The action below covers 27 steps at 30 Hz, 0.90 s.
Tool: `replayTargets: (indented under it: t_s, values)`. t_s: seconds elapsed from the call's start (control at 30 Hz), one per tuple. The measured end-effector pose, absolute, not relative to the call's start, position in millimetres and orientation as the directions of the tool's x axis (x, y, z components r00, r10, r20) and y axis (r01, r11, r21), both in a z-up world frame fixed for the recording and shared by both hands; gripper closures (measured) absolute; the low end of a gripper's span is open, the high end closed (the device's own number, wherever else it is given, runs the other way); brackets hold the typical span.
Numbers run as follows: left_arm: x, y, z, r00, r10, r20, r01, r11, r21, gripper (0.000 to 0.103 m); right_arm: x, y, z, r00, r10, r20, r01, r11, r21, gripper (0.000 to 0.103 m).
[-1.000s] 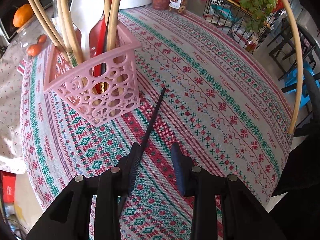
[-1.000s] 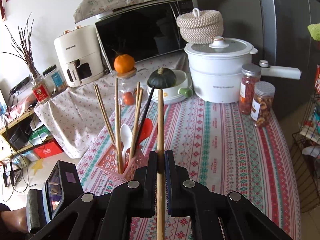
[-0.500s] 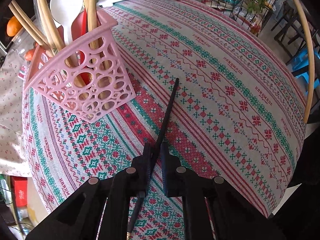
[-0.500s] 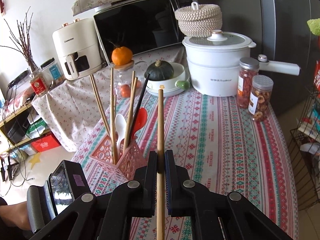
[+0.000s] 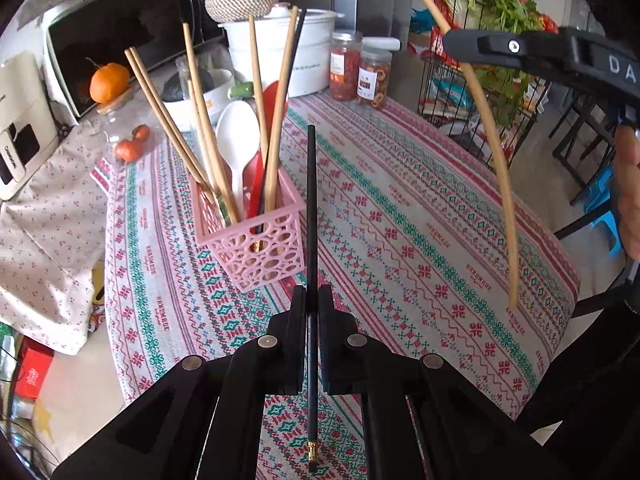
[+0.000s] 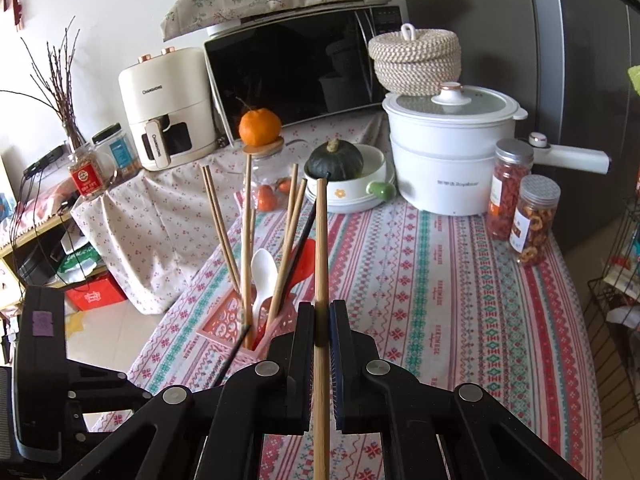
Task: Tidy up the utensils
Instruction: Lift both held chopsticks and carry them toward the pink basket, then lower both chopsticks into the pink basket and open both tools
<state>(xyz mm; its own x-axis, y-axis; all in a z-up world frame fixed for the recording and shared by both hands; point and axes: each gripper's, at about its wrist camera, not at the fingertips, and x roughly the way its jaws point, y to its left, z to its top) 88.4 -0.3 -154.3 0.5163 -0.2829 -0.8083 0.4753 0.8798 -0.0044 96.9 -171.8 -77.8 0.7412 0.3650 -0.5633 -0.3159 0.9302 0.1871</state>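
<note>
Behind the table [image 6: 460,280], with its striped patterned cloth, a microwave [image 6: 296,68], an air fryer [image 6: 168,108] and a white pot [image 6: 452,148] are standing along the upper part of the right wrist frame. At bottom centre of the left wrist frame, the left gripper [image 5: 312,300] is pointing forward over the cloth, its jaws narrowed onto a black chopstick [image 5: 311,208] that is running straight up the middle of the frame, clear of the cloth, its tip ending just right of the pink basket [image 5: 256,240]. The right gripper [image 6: 321,320] is sitting at bottom centre of its own frame, jaws pinching a wooden chopstick [image 6: 321,248] that is standing near upright; in the left wrist view this gripper is reaching in from the upper right, the stick hanging down with its lower end above the cloth, well apart from the basket. The basket is standing at centre left of the left wrist frame and is holding six wooden chopsticks, one black chopstick, one white spoon [image 5: 237,132] and one red spoon [image 5: 276,96], all leaning upright. Two lidded jars [image 6: 524,204] are standing side by side at the right of the right wrist frame, filled with reddish snacks. An orange [image 6: 260,126] is resting on a glass jar's lid, and a green squash [image 6: 334,160] is lying in a white bowl [image 6: 360,192].
</note>
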Motion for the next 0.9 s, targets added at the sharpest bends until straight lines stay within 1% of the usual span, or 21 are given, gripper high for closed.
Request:
replayTargets:
  t_s: [0.33, 0.43, 0.53, 0.67, 0.9]
  values:
    - [85, 36, -73, 0.692, -0.374, -0.618, 0.388, 0.914, -0.119, 0.098, 103, -153, -63, 0.768, 0.401, -0.499, -0.344, 0.916, 0.206, 0.097]
    - [84, 42, -50, 0.746, -0.372, -0.553, 0.363, 0.923, -0.131, 0.098, 107, -148, -59, 0.783, 0.406, -0.471, -0.347, 0.914, 0.210, 0.097]
    - [87, 50, -33, 0.793, -0.342, -0.504, 0.335, 0.936, -0.109, 0.098, 113, -145, -55, 0.802, 0.410, -0.434, -0.341, 0.911, 0.231, 0.097]
    - [97, 50, -28, 0.822, -0.301, -0.484, 0.302, 0.950, -0.077, 0.098, 119, -138, -45, 0.847, 0.399, -0.351, -0.335, 0.913, 0.230, 0.097]
    - [126, 48, -49, 0.801, -0.268, -0.536, 0.268, 0.960, -0.080, 0.098, 126, -118, -28, 0.925, 0.334, -0.179, -0.296, 0.932, 0.212, 0.097]
